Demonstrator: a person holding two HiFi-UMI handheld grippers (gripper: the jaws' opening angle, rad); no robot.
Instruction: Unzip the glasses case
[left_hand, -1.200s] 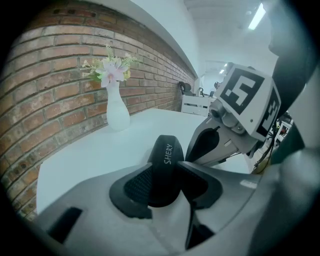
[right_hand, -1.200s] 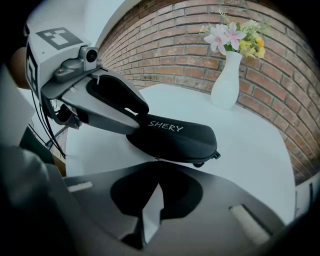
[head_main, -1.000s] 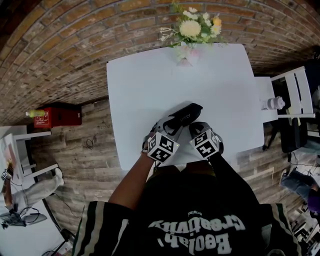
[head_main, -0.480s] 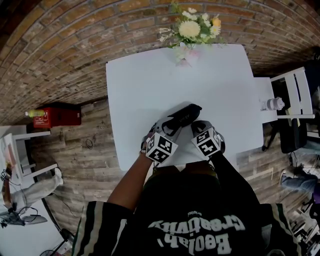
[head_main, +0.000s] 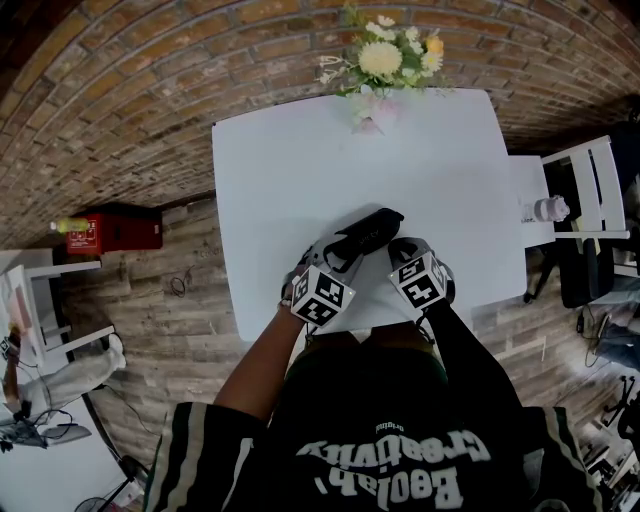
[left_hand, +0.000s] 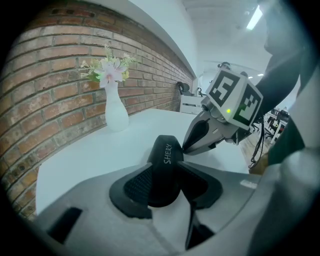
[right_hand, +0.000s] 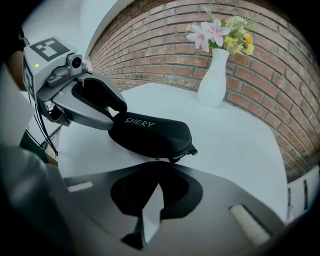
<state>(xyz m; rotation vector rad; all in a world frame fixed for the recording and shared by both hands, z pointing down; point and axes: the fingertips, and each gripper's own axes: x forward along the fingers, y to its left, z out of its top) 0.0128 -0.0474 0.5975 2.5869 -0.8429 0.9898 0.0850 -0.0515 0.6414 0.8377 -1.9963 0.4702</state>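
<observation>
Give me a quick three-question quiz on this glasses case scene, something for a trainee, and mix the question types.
1. Multiple choice: what is clamped between the pads of the left gripper? A) a bottle B) the glasses case C) nothing.
2. True or false: the jaws of the right gripper stand wide apart.
3. Short answer: what stands at the far edge of the table?
Key: 1 B. 2 False; they are pinched together at the zipper pull. 3 A white vase of flowers.
</observation>
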